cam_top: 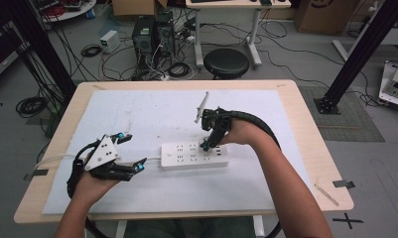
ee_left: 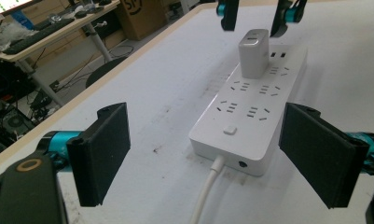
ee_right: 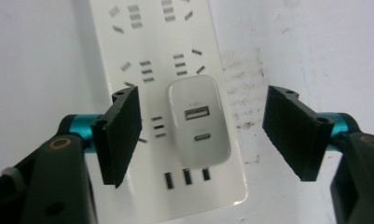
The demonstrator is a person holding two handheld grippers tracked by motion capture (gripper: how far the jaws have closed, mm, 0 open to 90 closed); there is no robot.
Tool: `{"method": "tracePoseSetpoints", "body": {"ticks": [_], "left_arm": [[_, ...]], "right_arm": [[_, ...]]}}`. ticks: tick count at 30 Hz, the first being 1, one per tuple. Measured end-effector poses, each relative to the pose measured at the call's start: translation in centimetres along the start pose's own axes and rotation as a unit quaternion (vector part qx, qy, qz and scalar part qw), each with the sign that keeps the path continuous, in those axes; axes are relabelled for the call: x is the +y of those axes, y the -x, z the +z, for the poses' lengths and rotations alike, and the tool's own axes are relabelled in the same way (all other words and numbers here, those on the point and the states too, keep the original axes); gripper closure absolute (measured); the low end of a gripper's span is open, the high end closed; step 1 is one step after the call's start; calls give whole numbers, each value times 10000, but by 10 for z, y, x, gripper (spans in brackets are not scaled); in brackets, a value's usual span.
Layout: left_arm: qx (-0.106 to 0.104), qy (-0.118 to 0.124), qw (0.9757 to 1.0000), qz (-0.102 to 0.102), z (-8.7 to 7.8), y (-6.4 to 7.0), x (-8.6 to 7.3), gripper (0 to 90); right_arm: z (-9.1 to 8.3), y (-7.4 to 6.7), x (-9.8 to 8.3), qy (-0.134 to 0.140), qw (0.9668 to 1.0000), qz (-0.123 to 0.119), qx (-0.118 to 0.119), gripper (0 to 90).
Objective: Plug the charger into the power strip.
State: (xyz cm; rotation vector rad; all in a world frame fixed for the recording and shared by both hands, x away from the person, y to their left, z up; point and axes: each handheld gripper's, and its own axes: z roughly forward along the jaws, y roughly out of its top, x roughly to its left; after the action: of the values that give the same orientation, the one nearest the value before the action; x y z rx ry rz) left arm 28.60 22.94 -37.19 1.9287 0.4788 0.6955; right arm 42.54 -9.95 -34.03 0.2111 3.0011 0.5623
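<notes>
Sitting plugged into the power strip (ee_right: 166, 93), the charger (ee_right: 199, 123) looks seated; right gripper (ee_right: 201, 128) spread above it, left gripper (ee_left: 208, 154) spread at the strip's cord end.

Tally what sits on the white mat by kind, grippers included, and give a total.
Power strip: 1
Charger plugged into the strip: 1
Grippers: 2, the left gripper and the right gripper, both open
Total: 4
</notes>
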Motion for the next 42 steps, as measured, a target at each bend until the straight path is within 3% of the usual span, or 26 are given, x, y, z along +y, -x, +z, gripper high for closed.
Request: {"method": "tracePoseSetpoints", "body": {"ticks": [2,4,5,7,13,14,16,20,25,27,33,42], "left_arm": [[4,7,10000,-22,0,-3,1,165],[1,12,10000,-51,0,-7,1,165],[-1,5,10000,-53,-1,-9,1,165],[-7,1,10000,-89,-1,-11,1,165],[-72,-36,9998,-179,-3,-21,-2,164],[-72,-36,9998,-179,-3,-21,-2,165],[-74,-29,9997,-218,-5,-24,-4,165],[-60,11,9995,-314,-6,-26,-7,165],[-43,9,9993,-376,-7,-30,-9,165],[-34,-19,9993,-369,-6,-32,-10,165],[-32,-24,9992,-402,-5,-32,-10,165],[-46,-40,9990,-446,-3,-32,-11,165]], "right_arm": [[-11,-3,-10,419,9988,228,-90,240],[-21,-7,-22,824,9953,473,-177,205],[-28,-9,-33,1147,9909,671,-211,203],[-34,-14,-45,1455,9852,887,-209,191],[-46,-29,-76,2076,9693,1232,-466,191],[-46,-29,-76,2076,9693,1232,-466,191],[-48,-34,-87,2326,9615,1345,-584,191],[-48,-42,-99,2639,9512,1460,-647,191],[-47,-49,-109,2908,9414,1541,-741,191],[-47,-51,-112,2978,9386,1576,-748,191],[-46,-54,-120,3054,9350,1620,-790,191],[-43,-53,-123,2962,9373,1660,-789,191]]}}
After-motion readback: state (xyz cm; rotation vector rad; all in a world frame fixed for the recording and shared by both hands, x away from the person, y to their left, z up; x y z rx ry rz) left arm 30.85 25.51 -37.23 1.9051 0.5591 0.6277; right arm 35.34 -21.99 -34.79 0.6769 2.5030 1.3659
